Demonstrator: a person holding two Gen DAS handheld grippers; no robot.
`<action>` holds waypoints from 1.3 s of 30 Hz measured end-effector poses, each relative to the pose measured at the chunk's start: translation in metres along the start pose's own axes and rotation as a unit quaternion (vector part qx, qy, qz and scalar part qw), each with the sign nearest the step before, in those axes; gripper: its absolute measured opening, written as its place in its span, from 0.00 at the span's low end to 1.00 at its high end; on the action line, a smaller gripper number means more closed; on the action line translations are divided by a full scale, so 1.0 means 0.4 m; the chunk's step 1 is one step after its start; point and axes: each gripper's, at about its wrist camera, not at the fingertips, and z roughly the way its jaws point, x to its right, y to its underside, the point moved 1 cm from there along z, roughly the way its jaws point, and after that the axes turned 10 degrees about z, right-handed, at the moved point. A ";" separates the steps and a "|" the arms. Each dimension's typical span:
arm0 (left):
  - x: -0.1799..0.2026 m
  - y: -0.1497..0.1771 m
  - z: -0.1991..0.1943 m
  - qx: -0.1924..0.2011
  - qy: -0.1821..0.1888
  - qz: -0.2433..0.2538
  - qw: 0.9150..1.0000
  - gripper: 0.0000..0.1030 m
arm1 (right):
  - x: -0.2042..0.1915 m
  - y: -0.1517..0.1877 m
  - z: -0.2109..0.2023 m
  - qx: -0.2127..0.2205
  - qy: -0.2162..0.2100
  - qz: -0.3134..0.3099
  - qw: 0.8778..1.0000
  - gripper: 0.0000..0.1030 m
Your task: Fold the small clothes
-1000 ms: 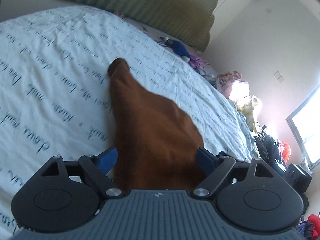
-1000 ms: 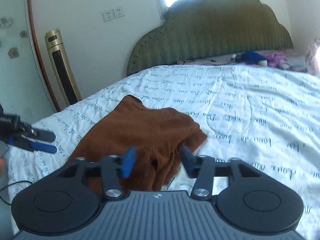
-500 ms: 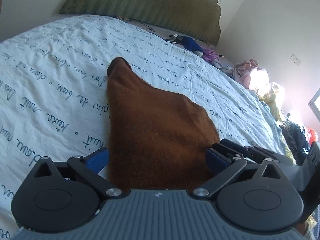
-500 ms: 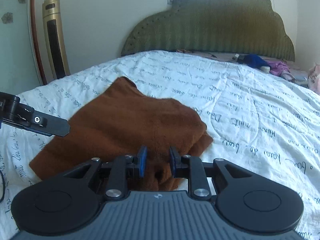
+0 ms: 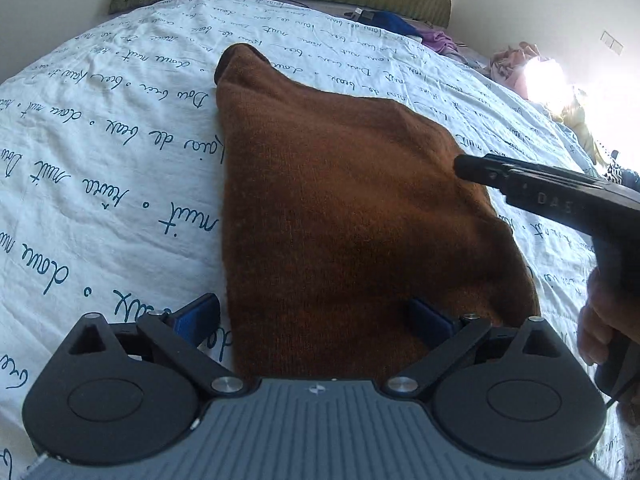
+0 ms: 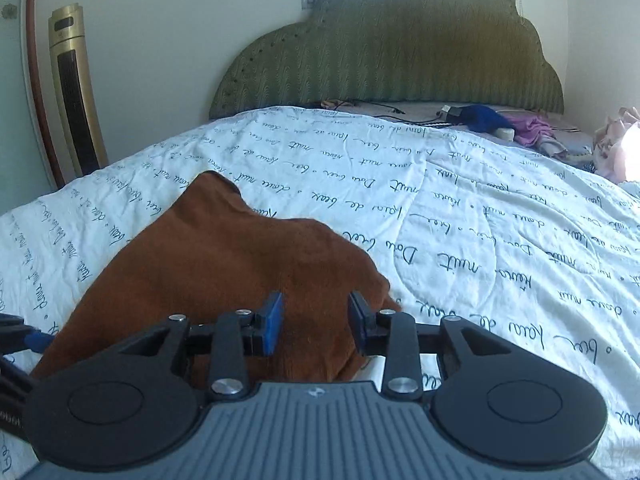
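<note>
Your brown knit top lies flat on the bed's white quilt with blue writing. It looks soft and fuzzy, wide near you and narrow at the far end. Your left tool is wide open over its near edge. Your right tool is opening above the top, holding nothing.

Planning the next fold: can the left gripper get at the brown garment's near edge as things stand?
Probably yes: the left gripper stands wide open astride the brown garment, nothing between them on the bedspread.
</note>
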 end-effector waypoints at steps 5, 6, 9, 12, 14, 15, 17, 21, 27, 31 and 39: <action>0.005 0.009 -0.008 0.002 -0.007 0.010 1.000 0.98 | 0.046 0.037 0.013 -0.035 0.020 0.047 0.998 0.64; 0.005 0.012 -0.011 0.003 -0.009 0.011 1.000 0.98 | 0.050 0.035 -0.013 -0.032 0.012 0.059 0.998 0.64; 0.003 0.017 -0.027 0.005 -0.019 0.016 1.000 0.99 | 0.053 0.057 -0.114 -0.019 0.005 0.071 0.997 0.74; -0.007 0.033 -0.044 0.004 -0.024 0.012 1.000 1.00 | 0.072 0.111 -0.194 -0.022 0.002 0.080 0.997 0.85; -0.013 0.049 -0.055 0.004 -0.026 0.013 1.000 1.00 | 0.099 0.150 -0.228 -0.035 0.008 0.093 0.995 0.85; -0.017 0.056 -0.059 0.003 -0.030 0.015 0.999 1.00 | 0.118 0.170 -0.244 -0.040 0.015 0.103 0.994 0.85; -0.030 0.074 -0.079 0.005 -0.042 0.018 0.999 1.00 | 0.167 0.206 -0.278 -0.048 0.034 0.122 0.991 0.85; -0.130 0.137 -0.206 0.009 -0.087 0.022 0.996 0.98 | 0.291 0.260 -0.381 -0.051 0.111 0.141 0.982 0.85; -0.408 0.336 -0.582 -0.026 -0.335 0.049 0.941 1.00 | 0.425 0.302 -0.652 -0.068 0.234 0.063 0.968 0.86; -0.408 0.343 -0.651 -0.038 -0.335 0.069 0.939 1.00 | 0.380 0.277 -0.695 -0.072 0.240 -0.002 0.968 0.89; -0.076 0.191 -0.326 0.077 -0.100 0.032 0.991 1.00 | 0.053 0.249 -0.331 -0.043 0.066 0.039 0.996 0.99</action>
